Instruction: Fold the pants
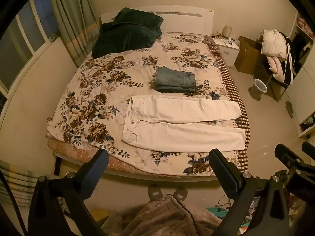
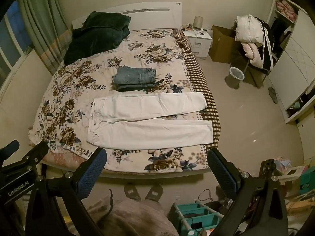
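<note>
- White pants (image 1: 183, 123) (image 2: 149, 122): smooth woven cloth, spread flat on the bed (image 1: 110, 90) (image 2: 65, 90), near its foot edge. Waist toward the window side, both legs run long toward the checked border. Legs lie side by side with a narrow gap that opens toward the hems. Pocket and button visible at the waist. Light creases only.
- Bedspread: cream, quilted look, large brown/blue floral print; brown-and-cream checked strip (image 1: 232, 86) (image 2: 204, 90) along one side.
- Jeans (image 1: 175, 79) (image 2: 135, 77): blue denim, folded to a compact rectangular stack, just beyond the pants, apart from them.
- Dark green blanket (image 1: 126, 31) (image 2: 96, 35): plush, bunched in a heap at the headboard end.
- Left tool (image 1: 157, 177): wide open, holds nothing. Black frame, flat blue pads with fine dimpled texture. Hangs off the foot of the bed, not touching the pants.
- Right tool (image 2: 155, 177): same build, also spread wide and empty, above the floor short of the bed edge.
- Each tool shows at the edge of the other's view, so they sit side by side.
- Slippers (image 1: 167, 193) (image 2: 143, 192): grey pair on the floor below the tools, toes toward the bed.
- Bin (image 1: 259, 86) (image 2: 236, 74): round, pale, on tiled floor near a chair draped with clothes.
</note>
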